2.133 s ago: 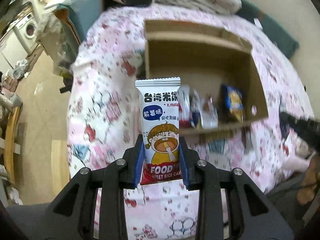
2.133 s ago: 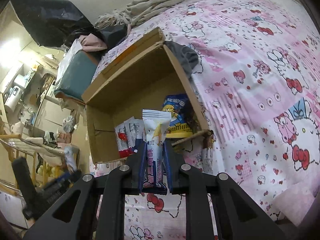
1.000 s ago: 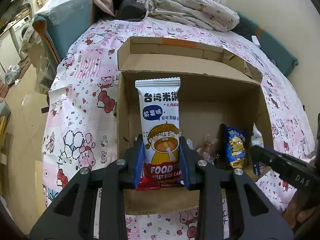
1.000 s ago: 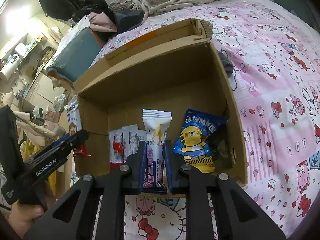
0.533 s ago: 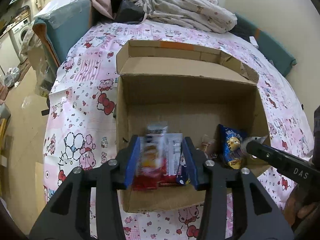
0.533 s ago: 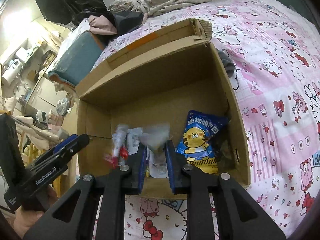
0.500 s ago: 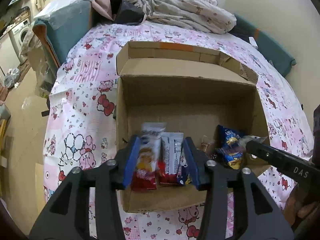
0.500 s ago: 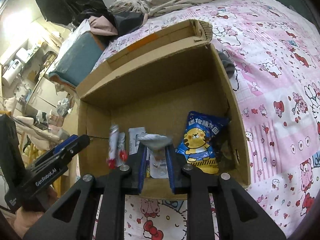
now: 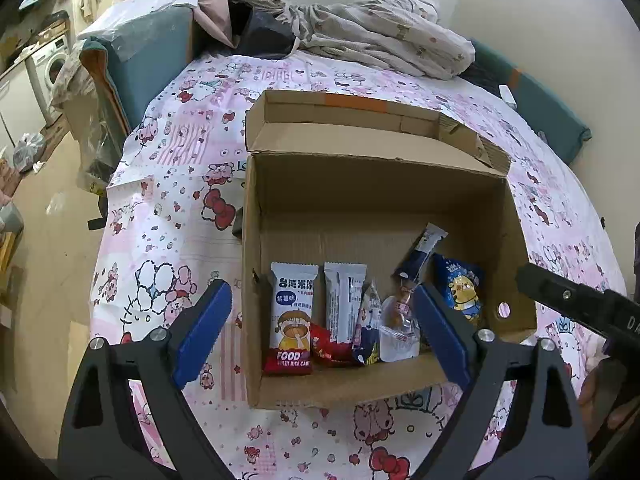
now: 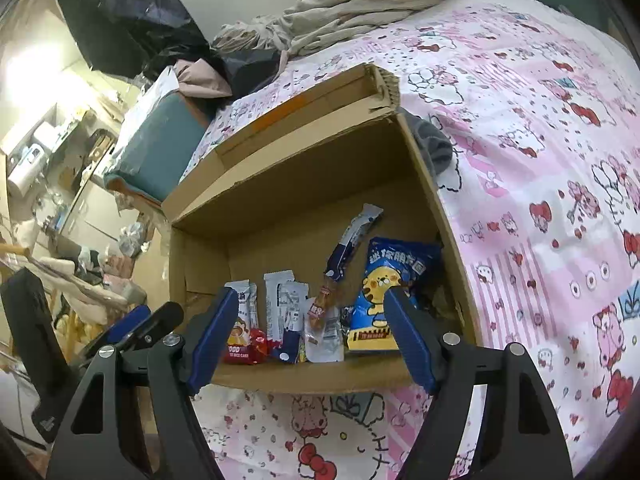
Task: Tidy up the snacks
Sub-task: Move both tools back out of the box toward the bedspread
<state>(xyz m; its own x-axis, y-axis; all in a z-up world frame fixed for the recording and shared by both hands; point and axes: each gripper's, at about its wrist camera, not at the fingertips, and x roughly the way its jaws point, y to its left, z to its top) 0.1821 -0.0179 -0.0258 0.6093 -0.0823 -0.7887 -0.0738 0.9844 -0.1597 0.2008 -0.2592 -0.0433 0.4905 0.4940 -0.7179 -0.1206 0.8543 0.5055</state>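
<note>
An open cardboard box (image 9: 360,204) (image 10: 288,184) sits on a pink cartoon-print bedspread. Inside, along the near wall, stand several snack packets: a white rice-cake packet (image 9: 292,316) (image 10: 240,328) at the left, a white packet (image 9: 344,300) beside it, a slim dark-blue stick packet (image 9: 420,252) (image 10: 352,240) leaning upright, and a blue tiger bag (image 9: 460,284) (image 10: 392,280) at the right. My left gripper (image 9: 320,328) is open and empty above the box's near edge. My right gripper (image 10: 308,328) is open and empty just over the near wall.
The box's far flap (image 9: 360,112) is folded outward. Rumpled bedding (image 9: 380,36) lies at the far end of the bed. A teal cushioned seat (image 9: 140,52) stands at the left. The right gripper's body (image 9: 580,304) reaches in from the right.
Both grippers opened and let go of their packets. The rice-cake packet and the slim dark-blue packet dropped into the box and now rest among the other snacks.
</note>
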